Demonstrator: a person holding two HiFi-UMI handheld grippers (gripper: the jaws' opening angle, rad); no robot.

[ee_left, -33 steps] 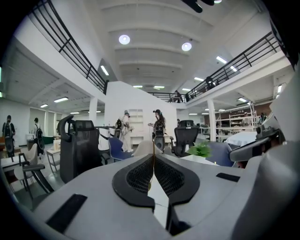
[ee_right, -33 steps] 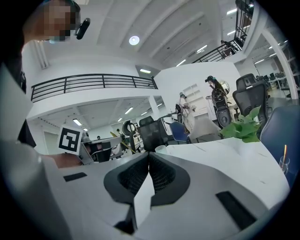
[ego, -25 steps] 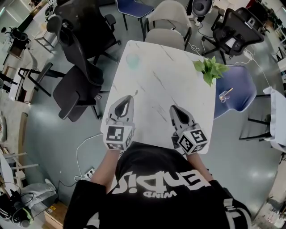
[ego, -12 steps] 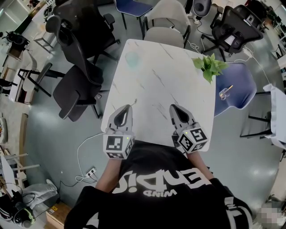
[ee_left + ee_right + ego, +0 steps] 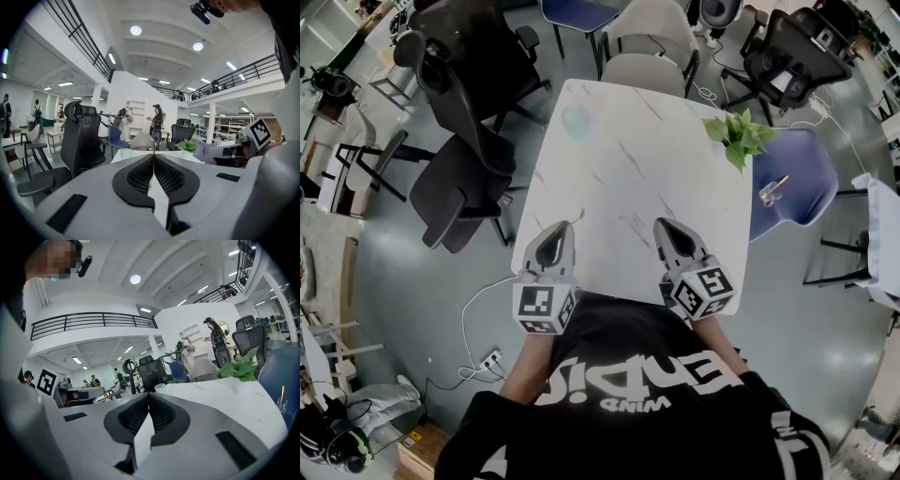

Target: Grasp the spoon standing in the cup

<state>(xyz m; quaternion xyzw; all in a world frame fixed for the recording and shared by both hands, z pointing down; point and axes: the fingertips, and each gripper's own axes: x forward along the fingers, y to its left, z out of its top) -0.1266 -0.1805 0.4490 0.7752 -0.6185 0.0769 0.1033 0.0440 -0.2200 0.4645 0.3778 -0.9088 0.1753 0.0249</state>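
Drawn back a little toward the near edge of the table (image 5: 656, 169) since the earlier frames, the left gripper (image 5: 571, 226) carries a thin gold-brown stem with it, while the right gripper (image 5: 662, 224) has not shifted. I take that stem for the spoon (image 5: 153, 149): it stands edge-on between the left jaws, which are pressed together on it, and it pokes out past their tips over the table's near left part; its bowl end cannot be made out. The cup (image 5: 577, 123) sits well apart from it at the table's far left corner, and nothing appears to stand in it. Judged from this, the grasp itself looks done and the spoon is out of the cup, so the step in hand is carrying it clear. The next move mostly calls for keeping the clamp firm, since so slim a handle could swivel or slip between the pads. The right jaws are closed on each other with nothing between them. Both grippers hang side by side over the table's near edge, pointing across it and slightly nose-down, marker cubes toward the person's chest. A plant (image 5: 739, 139) stands at the table's far right edge, and just off the table's right side a glass (image 5: 768, 195) with a slender stick in it rests on a blue chair (image 5: 802, 211)
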